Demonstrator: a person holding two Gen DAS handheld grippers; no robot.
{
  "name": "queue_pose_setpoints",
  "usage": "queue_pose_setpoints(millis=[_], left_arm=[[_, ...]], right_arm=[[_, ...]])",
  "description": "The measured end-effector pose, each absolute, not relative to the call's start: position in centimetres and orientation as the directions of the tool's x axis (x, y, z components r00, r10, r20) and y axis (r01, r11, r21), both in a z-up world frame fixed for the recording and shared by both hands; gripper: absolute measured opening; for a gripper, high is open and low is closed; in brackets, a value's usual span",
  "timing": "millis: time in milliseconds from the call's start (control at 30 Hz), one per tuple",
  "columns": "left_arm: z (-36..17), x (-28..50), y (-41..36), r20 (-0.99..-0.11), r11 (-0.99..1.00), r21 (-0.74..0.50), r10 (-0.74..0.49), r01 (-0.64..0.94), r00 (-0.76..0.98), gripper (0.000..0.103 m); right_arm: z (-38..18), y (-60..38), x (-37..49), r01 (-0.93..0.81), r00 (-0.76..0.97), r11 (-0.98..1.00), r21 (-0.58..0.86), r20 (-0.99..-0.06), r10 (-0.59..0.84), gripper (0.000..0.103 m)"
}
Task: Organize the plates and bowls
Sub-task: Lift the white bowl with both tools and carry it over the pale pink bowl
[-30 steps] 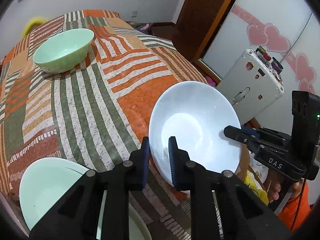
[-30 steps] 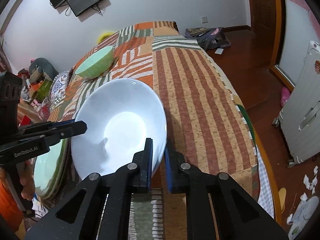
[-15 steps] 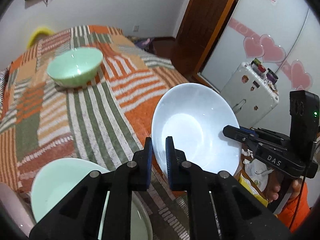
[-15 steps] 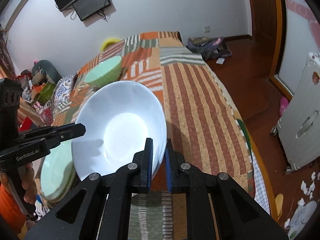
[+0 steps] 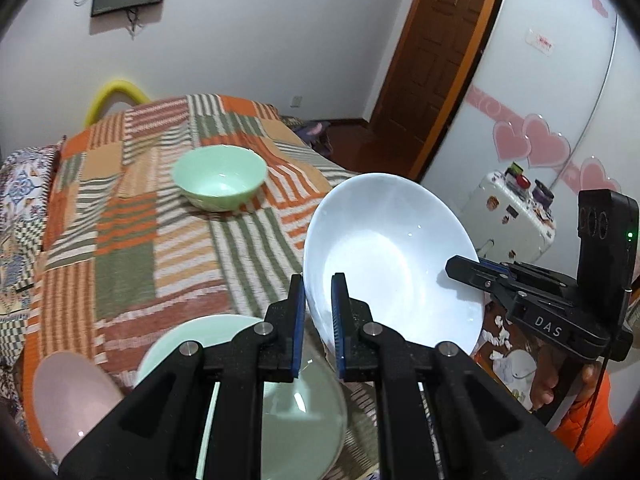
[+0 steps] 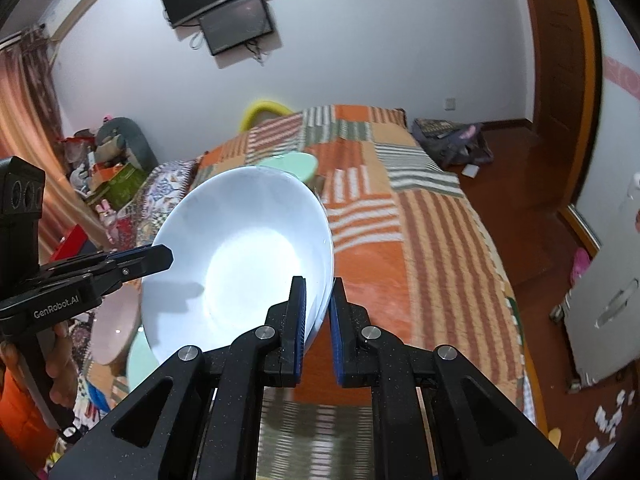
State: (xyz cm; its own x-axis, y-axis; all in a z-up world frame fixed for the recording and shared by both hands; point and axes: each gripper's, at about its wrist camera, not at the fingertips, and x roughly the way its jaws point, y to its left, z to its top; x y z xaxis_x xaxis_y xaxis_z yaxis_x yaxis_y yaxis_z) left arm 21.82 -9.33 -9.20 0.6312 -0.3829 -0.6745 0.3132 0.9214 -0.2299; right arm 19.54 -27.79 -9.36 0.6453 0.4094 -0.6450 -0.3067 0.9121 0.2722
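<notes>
A large white bowl (image 5: 384,256) hangs tilted in the air above the striped bed. My left gripper (image 5: 318,300) is shut on its near rim. My right gripper (image 6: 318,304) is shut on the opposite rim of the same white bowl (image 6: 240,264). Each gripper shows in the other's view, the right gripper (image 5: 464,270) at right and the left gripper (image 6: 160,258) at left. A green bowl (image 5: 219,181) stands upright further up the bed. A pale green plate (image 5: 288,400) lies below my left gripper, with a pink plate (image 5: 68,396) beside it.
The bed has a striped patchwork cover (image 5: 132,240). A white suitcase (image 5: 512,216) stands on the floor at right, by a wooden door (image 5: 432,60). A bag (image 6: 448,140) lies on the wooden floor past the bed. Clutter (image 6: 112,176) sits along the left wall.
Both grippers have lifted the white bowl higher above the bed, so more of the room shows. The pink plate has come into the left wrist view.
</notes>
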Motion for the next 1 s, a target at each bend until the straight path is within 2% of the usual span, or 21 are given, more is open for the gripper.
queue_pose_setpoints(millis=[533,1000], left_arm=[[-6.7,15.3,2.1,-0.614,0.957,-0.227,-0.285,0.181,0.736,0.011],[-8.2,11.2,10.0,-0.636,0.986,-0.168,-0.117,0.011,0.763,0.011]], right_arm=[[-8.3,-17.2,18.6,-0.464,0.590,0.849,0.251,-0.627,0.508,0.011],[-10.0,-8.8,17.9,-0.596,0.465,0.756,0.270,-0.652,0.599,0.011]])
